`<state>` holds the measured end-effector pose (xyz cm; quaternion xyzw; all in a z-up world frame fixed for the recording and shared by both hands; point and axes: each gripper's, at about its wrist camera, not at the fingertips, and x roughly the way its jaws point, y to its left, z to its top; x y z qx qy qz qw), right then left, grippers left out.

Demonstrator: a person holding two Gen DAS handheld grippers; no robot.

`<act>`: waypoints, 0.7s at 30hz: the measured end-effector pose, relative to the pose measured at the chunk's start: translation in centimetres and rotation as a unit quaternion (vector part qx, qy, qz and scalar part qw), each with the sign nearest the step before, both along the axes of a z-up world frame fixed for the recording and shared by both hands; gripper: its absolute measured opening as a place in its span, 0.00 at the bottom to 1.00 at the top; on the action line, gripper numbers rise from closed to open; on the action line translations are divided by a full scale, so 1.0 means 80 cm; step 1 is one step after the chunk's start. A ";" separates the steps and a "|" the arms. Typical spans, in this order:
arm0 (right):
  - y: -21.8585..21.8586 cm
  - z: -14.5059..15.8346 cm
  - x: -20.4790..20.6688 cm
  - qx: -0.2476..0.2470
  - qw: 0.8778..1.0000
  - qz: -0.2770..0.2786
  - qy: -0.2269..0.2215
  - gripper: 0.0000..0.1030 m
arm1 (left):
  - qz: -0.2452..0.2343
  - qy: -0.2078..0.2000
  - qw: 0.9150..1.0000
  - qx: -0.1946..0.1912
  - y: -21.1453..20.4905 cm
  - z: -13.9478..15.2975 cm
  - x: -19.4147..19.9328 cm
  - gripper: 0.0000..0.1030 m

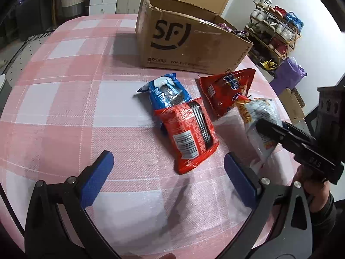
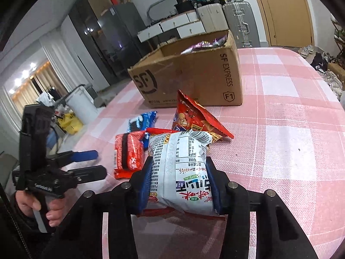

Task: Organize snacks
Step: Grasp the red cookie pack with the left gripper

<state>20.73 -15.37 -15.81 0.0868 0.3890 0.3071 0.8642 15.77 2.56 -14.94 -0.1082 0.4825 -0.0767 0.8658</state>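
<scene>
My right gripper (image 2: pixel 179 164) is shut on a white snack packet (image 2: pixel 181 166) with printed text, its blue pads pressing both sides just above the pink checked tablecloth (image 2: pixel 291 108). In the left wrist view that packet (image 1: pixel 261 112) sits at the right under the right gripper (image 1: pixel 269 129). My left gripper (image 1: pixel 168 158) stands open and empty, just short of a red cookie packet (image 1: pixel 189 133) that lies partly over a blue cookie packet (image 1: pixel 166 92). A red snack bag (image 1: pixel 224 90) lies beyond them. The open cardboard box (image 1: pixel 183 36) behind holds several purple wrappers.
The table's edge curves close on the right, with a shoe rack (image 1: pixel 273 28) and a purple bag (image 1: pixel 289 75) beyond it. Suitcases (image 2: pixel 237 21) and drawers stand behind the box. A person's hand (image 2: pixel 54 211) grips the left gripper (image 2: pixel 99 164) handle.
</scene>
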 end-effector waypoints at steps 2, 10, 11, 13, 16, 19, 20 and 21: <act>-0.008 0.003 -0.003 0.006 1.000 -0.001 -0.003 0.44 | 0.005 0.005 1.000 -0.002 -0.002 -0.002 0.006 0.99; -0.022 0.009 -0.013 0.012 1.000 -0.008 -0.018 0.44 | 0.038 0.035 0.999 -0.010 -0.011 -0.013 0.035 0.99; -0.025 0.009 -0.014 0.017 1.000 -0.009 -0.018 0.44 | 0.041 0.038 0.998 -0.013 -0.011 -0.015 0.039 0.98; -0.027 0.008 -0.014 0.021 1.000 -0.010 -0.018 0.44 | 0.051 0.046 0.997 -0.020 -0.012 -0.017 0.047 0.98; -0.030 0.009 -0.015 0.029 0.999 -0.007 -0.019 0.44 | 0.059 0.047 0.997 -0.018 -0.016 -0.019 0.055 0.98; -0.030 0.008 -0.015 0.033 0.999 -0.003 -0.018 0.44 | 0.060 0.047 0.997 -0.007 -0.022 -0.019 0.060 0.95; -0.031 0.007 -0.016 0.034 0.999 -0.002 -0.018 0.44 | 0.059 0.048 0.997 -0.003 -0.024 -0.020 0.062 0.90; -0.031 0.007 -0.017 0.035 0.999 -0.001 -0.018 0.44 | 0.058 0.047 0.997 0.003 -0.026 -0.018 0.063 0.86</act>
